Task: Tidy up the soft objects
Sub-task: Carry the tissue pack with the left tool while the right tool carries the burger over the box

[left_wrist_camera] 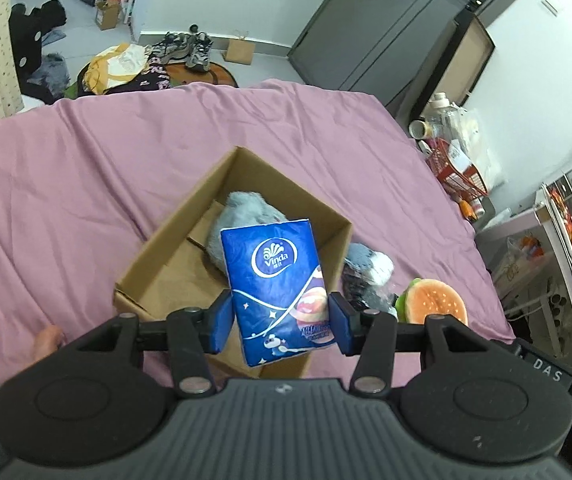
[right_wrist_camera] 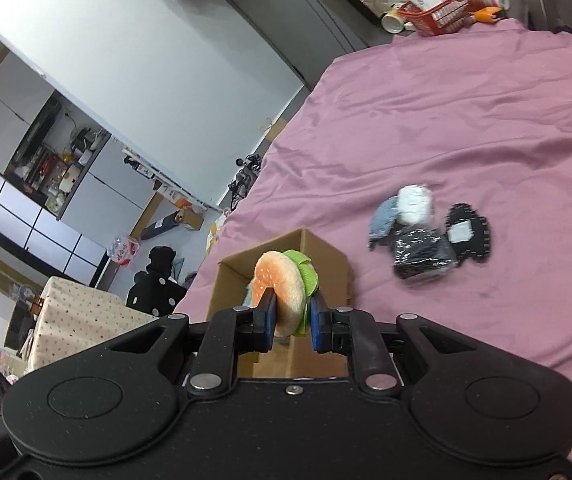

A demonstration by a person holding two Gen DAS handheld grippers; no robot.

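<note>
A wide pink bedsheet is covering a bed, and an open cardboard box is sitting on it near the middle. Inside the box a grey fluffy soft toy is lying against the far wall.

In the left wrist view, the left gripper is clamping a blue pack of Vinda tissues between its two blue pads, one pad pressing on each side of the pack's lower half. The pack is standing nearly upright, tilted slightly, and is hanging over the near side of the box. At the lower left edge, part of a person's bare foot is showing on the sheet. To the right of the box, a small heap of grey and black soft items is lying on the sheet, and just beyond it the burger plush is appearing at the edge of the gripper.

In the right wrist view, the right gripper is squeezing a burger plush, tan bun with a green felt lettuce layer, held on edge between its pads in front of the box. Further right, well apart from the box, a blurred cluster of a grey-blue and white soft toy and a black patterned fabric piece is resting on the sheet. At the far top right, a red basket is standing beyond the bed.
</note>
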